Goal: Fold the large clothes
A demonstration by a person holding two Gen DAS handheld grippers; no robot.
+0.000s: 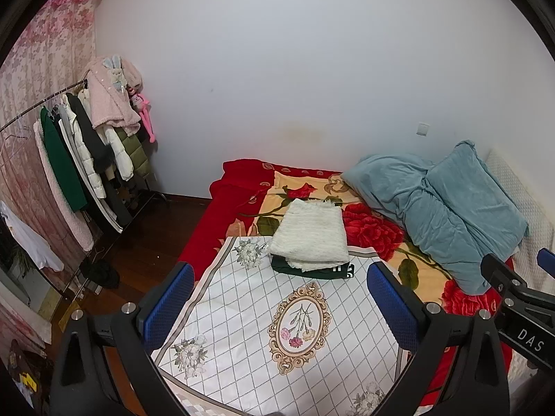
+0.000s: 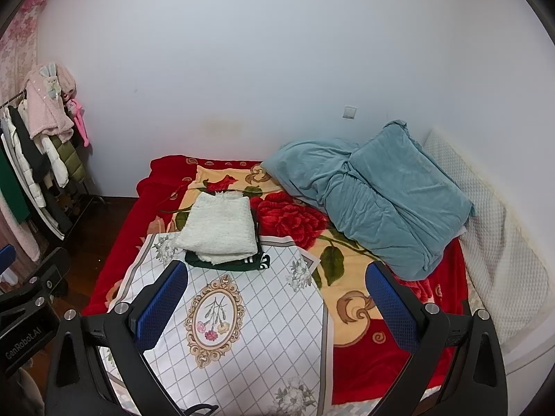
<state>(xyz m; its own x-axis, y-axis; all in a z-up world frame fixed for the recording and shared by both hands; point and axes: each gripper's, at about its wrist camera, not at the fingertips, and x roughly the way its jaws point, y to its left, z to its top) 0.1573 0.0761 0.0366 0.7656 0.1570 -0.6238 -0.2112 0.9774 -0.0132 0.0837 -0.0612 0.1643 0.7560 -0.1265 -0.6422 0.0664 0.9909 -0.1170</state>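
Both the left gripper and right gripper hang spread and empty. Beyond the white floral diamond-patterned cloth, the folded cream knitted garment looks soft, floppy; pinch corners.

On your left wrist view, the black body of the right gripper at the right edge carries white letters reading "DAS"; whatever follows runs out of frame. On your right wrist view, the black body of the left gripper at the left edge reads "GenRobot.AI" in white. The dark green folded garment under the white knit one shows white markings along its near edge, too small for you to read.
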